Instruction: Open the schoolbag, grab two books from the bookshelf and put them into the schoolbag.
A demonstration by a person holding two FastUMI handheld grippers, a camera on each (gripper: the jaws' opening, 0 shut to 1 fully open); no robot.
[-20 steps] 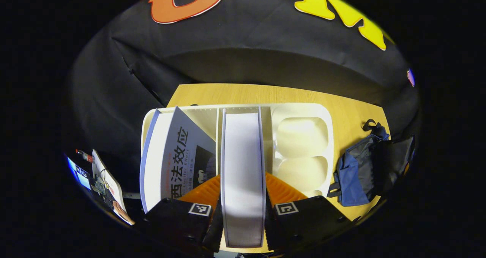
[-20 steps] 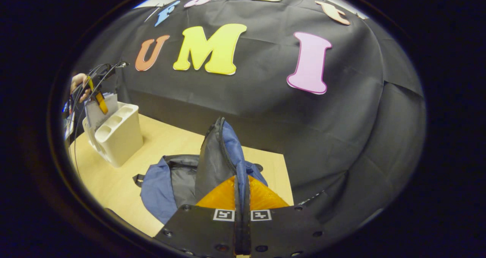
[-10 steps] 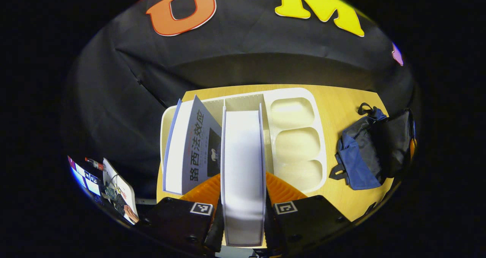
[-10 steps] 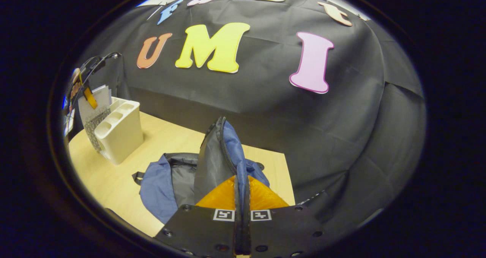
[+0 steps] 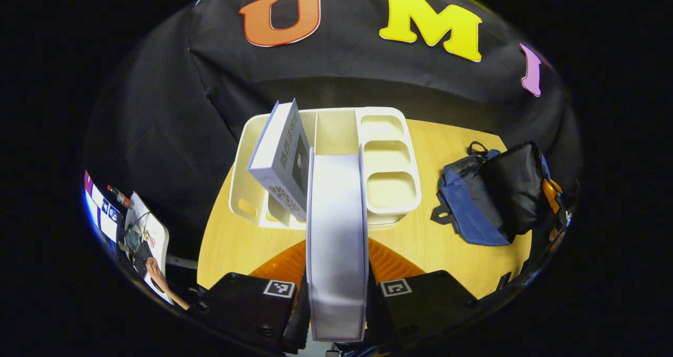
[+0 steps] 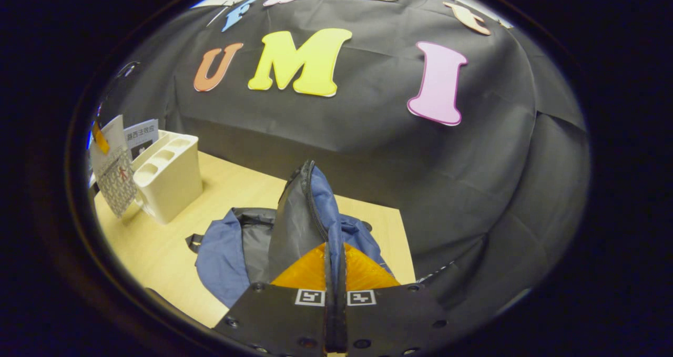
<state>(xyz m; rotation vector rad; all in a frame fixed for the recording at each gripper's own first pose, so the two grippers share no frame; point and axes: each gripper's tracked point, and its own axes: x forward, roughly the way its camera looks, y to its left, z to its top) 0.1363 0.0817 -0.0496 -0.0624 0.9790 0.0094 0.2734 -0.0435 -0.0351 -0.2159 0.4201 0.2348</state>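
We see the left gripper (image 5: 336, 288) pinching a white book (image 5: 336, 241) by its page edge, one finger on each side. The book is held up in the air, above the worktop (image 5: 420, 241) and in front of the cream bookshelf (image 5: 389, 162). In the right gripper view, this book (image 6: 113, 167) has a patterned cover, and its writing is too small for us to read.

A second book (image 5: 278, 160) leans tilted in the left slot of the bookshelf. Its cover has Chinese writing on it.

The right gripper (image 6: 335, 294) is pressed together on a flap of the schoolbag (image 6: 299, 225), with the thin cloth between its two fingers, and it holds the flap up. The schoolbag is blue and dark grey. It lies open on the worktop, well apart from the bookshelf. In the left gripper view we see the schoolbag (image 5: 489, 199) to the right.
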